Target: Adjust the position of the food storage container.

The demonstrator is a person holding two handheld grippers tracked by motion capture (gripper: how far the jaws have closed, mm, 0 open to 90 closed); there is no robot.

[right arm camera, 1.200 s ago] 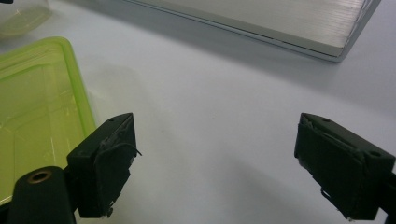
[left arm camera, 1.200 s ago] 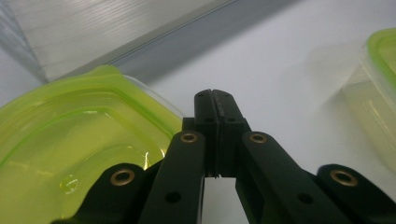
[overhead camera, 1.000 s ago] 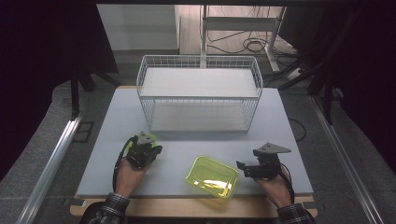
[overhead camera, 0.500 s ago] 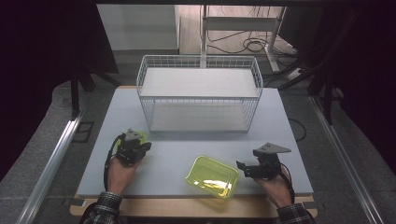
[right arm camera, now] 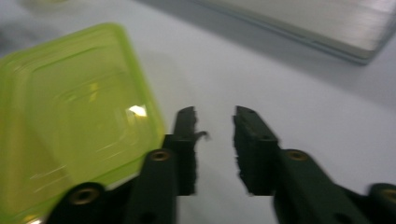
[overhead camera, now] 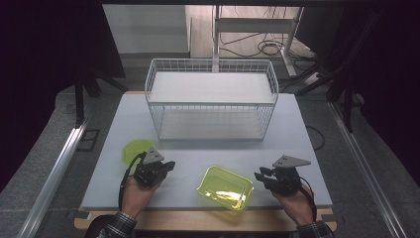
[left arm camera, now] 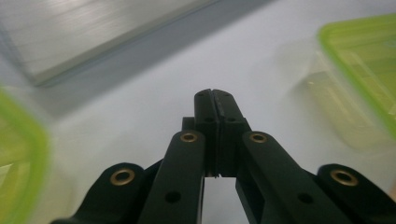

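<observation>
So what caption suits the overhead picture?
Two hand-held tools, left and right, flank a green container before a wire basket.

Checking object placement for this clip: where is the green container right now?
In the high view the green container sits on the table near its front edge, between the left gripper and the right gripper, in front of the wire basket.

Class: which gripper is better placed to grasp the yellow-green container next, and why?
Probably the right gripper: its jaws are open and sit right beside the container. The left gripper is shut and farther from it, near the green lid.
</observation>
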